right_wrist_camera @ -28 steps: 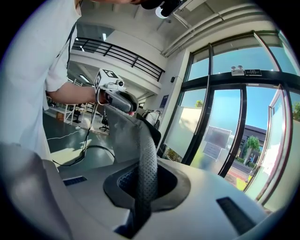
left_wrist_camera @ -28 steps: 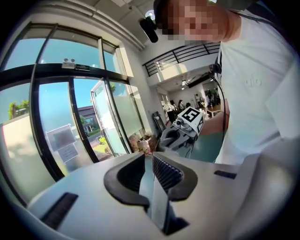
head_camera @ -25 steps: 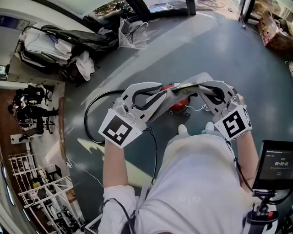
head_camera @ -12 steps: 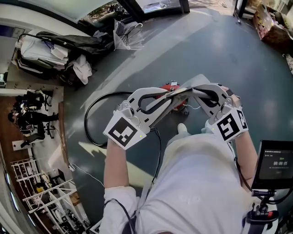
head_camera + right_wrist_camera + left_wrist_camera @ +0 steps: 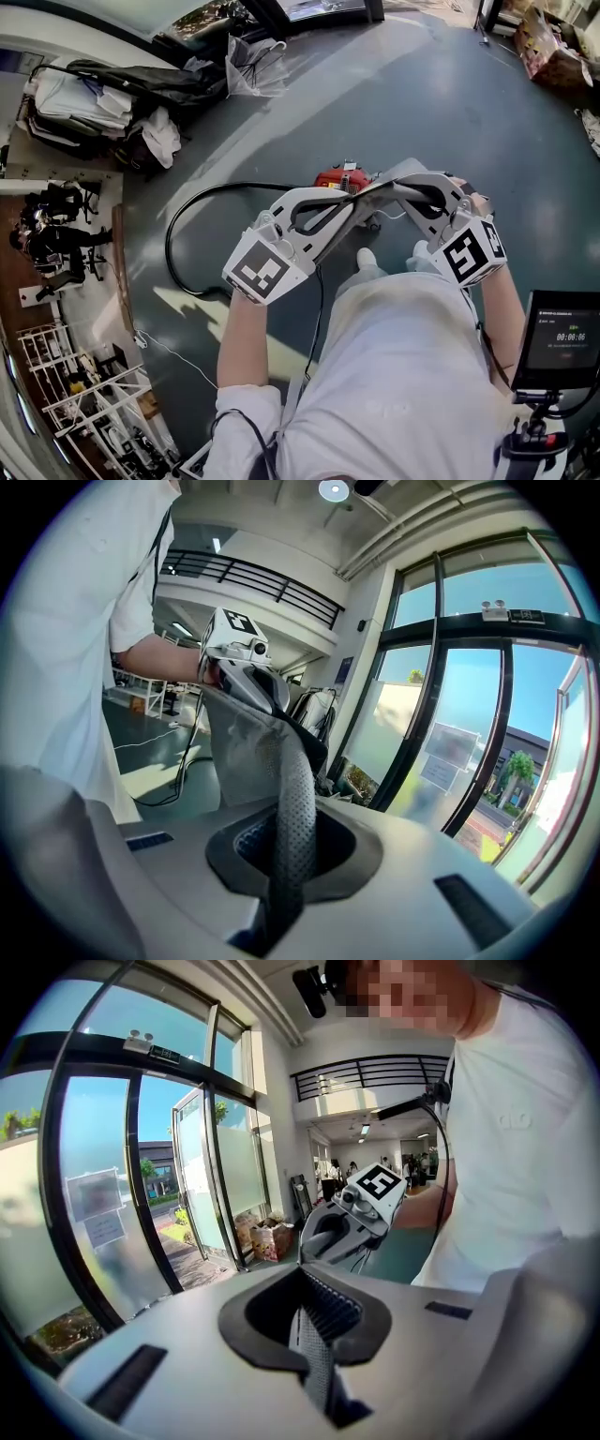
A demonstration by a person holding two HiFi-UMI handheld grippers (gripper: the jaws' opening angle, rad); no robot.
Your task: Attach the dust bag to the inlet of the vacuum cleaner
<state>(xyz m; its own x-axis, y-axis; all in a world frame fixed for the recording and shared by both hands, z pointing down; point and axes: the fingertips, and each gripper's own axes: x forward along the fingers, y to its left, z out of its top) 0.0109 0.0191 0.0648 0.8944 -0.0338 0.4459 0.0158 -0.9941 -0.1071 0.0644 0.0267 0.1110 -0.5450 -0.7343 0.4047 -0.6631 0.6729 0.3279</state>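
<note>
1. Left gripper (image 5: pixel 359 195) jaws are pinching together on dust bag (image 5: pixel 246 752) edge.
2. Right gripper (image 5: pixel 400 188) jaws are clamping bag's other edge.
3. Bag is hanging stretched between both grippers, over red vacuum cleaner (image 5: pixel 337 178) on floor (image 5: pixel 450 103).

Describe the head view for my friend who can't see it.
A person in a white shirt, seen from above, holds a grey dust bag between the left gripper and the right gripper, both shut on it. A red vacuum cleaner sits on the floor below, with a black hose looping to the left.
</note>
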